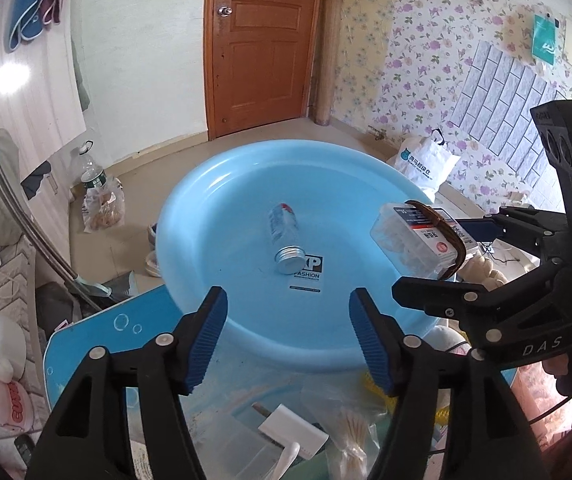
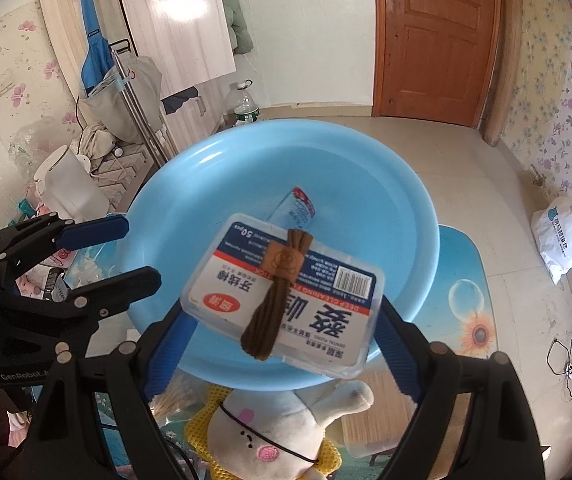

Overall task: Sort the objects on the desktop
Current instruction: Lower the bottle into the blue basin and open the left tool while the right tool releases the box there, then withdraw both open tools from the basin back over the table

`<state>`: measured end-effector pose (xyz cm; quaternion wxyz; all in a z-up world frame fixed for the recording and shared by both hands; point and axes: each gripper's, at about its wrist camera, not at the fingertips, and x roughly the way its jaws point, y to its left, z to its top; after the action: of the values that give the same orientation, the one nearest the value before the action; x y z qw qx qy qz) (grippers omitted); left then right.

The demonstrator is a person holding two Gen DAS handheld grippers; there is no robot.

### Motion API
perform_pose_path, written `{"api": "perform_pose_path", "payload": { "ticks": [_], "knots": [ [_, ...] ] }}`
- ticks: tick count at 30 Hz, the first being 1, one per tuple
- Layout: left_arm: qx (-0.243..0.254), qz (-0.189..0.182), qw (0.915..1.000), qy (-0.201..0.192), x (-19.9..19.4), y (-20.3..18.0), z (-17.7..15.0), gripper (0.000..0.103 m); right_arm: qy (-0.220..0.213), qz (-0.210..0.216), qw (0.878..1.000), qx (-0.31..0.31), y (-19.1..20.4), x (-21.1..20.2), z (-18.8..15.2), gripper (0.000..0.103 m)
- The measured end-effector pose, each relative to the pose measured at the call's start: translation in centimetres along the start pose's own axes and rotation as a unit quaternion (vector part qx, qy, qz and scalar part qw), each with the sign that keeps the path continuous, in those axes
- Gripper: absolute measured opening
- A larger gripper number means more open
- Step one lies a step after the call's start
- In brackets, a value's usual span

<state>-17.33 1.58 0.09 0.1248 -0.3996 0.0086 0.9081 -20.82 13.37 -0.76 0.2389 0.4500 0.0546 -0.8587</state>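
Note:
A small clear bottle (image 1: 283, 236) with a silver screw cap lies on its side in the light blue basin (image 1: 225, 184). My left gripper (image 1: 286, 336) hangs over the basin's near rim, open, with nothing between its blue pads. My right gripper (image 2: 281, 320) is shut on a clear box of floss picks (image 2: 286, 288), held over the basin. A brown cord bundle (image 2: 277, 300) lies across the box's label. In the left wrist view, the box (image 1: 414, 240) and right gripper (image 1: 458, 256) are at the right. The right wrist view shows the left gripper (image 2: 137, 252) at the left and the bottle (image 2: 298, 208) partly behind the box.
The basin sits on a blue printed table (image 2: 462, 280). Near its front edge lie a white plush rabbit (image 2: 286, 420) on yellow mesh, a white plastic tool (image 1: 294, 432) and a bag of cotton swabs (image 1: 354, 436). A white bag (image 2: 566, 236) and a water jug (image 1: 93, 172) stand on the floor.

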Motion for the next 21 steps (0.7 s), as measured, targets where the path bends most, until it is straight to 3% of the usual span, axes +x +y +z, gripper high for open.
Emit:
{"api": "perform_pose_path", "payload": {
  "ticks": [4,9,21],
  "knots": [
    [0.0,-0.005,1.0,-0.005,-0.8,0.2,-0.5,0.084,0.0,-0.006,1.0,-0.008,0.6,0.0,0.0,0.088],
    [-0.001,0.002,0.9999,-0.014,-1.9,0.2,-1.2,0.091,-0.046,-0.021,0.999,-0.001,0.9,-1.7,-0.1,0.098],
    [0.005,0.015,0.9997,-0.016,-4.1,0.0,-3.5,0.092,-0.076,-0.021,0.997,-0.009,2.6,-3.9,-1.7,0.102]
  ]
}}
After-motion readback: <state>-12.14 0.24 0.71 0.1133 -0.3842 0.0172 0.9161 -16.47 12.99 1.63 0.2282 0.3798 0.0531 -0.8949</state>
